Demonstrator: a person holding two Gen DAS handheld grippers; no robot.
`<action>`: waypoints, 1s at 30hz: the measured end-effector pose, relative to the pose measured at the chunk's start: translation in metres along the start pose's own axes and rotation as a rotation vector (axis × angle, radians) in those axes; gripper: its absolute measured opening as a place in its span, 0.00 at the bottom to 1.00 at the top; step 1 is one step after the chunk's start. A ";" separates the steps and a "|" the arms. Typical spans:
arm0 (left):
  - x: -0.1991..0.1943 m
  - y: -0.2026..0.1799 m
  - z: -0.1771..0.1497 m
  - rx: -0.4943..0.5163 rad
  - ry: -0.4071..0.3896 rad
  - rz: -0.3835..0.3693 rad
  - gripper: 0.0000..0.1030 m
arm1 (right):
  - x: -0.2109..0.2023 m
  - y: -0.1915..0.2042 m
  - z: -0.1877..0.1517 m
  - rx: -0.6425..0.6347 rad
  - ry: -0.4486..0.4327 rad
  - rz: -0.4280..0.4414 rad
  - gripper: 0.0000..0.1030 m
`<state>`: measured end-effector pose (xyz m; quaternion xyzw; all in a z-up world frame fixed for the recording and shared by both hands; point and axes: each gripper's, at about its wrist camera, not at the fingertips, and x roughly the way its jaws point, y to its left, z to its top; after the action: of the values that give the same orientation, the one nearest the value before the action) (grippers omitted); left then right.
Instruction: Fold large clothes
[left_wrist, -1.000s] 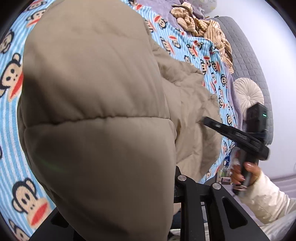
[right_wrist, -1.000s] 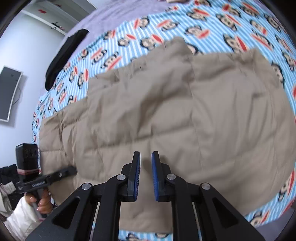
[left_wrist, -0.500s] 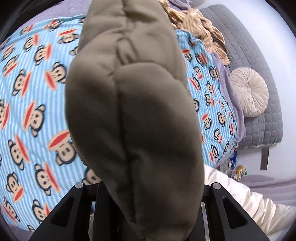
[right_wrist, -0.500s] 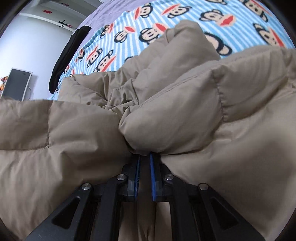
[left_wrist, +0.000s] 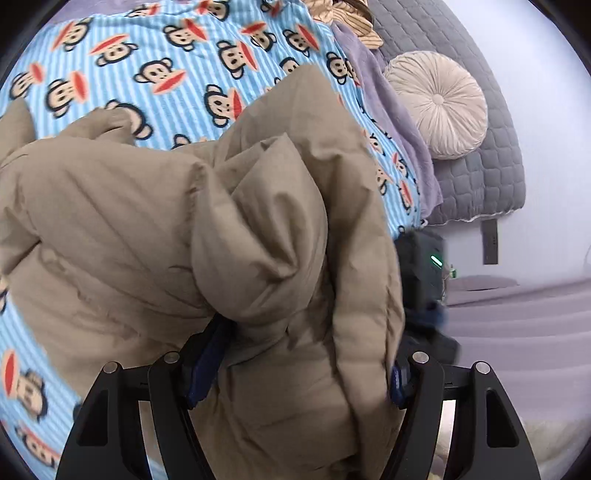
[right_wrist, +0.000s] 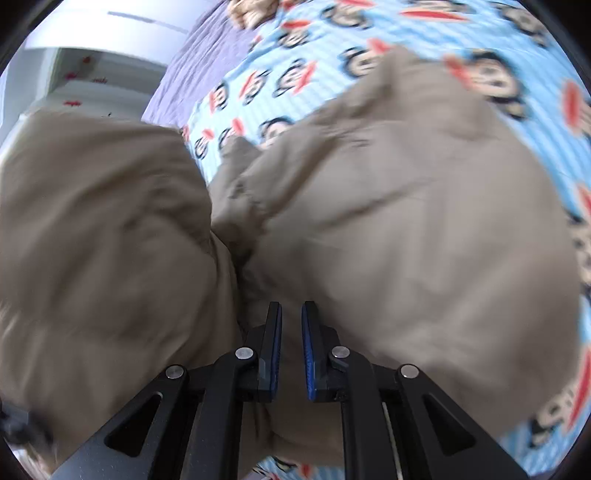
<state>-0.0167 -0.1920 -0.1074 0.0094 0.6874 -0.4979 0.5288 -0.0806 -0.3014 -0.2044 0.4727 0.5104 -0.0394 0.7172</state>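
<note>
Left wrist view: the left gripper (left_wrist: 295, 373) has its fingers spread wide around a thick bunch of the coat (left_wrist: 166, 221), lifted over the bed (left_wrist: 147, 55); close firmly before carrying. Right wrist view: the right gripper (right_wrist: 291, 354) fingers stand narrowly apart, the coat passing beneath them; whether they pinch any fabric cannot be told, so confirm the hold first.

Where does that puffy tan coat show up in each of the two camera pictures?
Left wrist: puffy tan coat fills left and centre, bunched between the gripper's fingers.
Right wrist: it fills most of the picture, blurred.
Shared landmark: the monkey-print blanket behind the coat.
</note>
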 end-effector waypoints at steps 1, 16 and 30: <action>0.011 0.003 0.002 -0.007 -0.004 0.015 0.72 | -0.009 -0.009 -0.006 0.018 -0.012 -0.009 0.12; 0.068 -0.020 0.030 0.149 -0.115 0.276 0.78 | -0.102 -0.010 -0.077 -0.049 -0.099 0.143 0.83; -0.007 0.072 0.020 0.001 -0.402 0.682 0.78 | -0.086 -0.037 -0.060 0.025 -0.170 -0.178 0.17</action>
<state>0.0399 -0.1662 -0.1492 0.1397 0.5273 -0.2857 0.7879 -0.1827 -0.3155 -0.1636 0.4291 0.4873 -0.1493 0.7457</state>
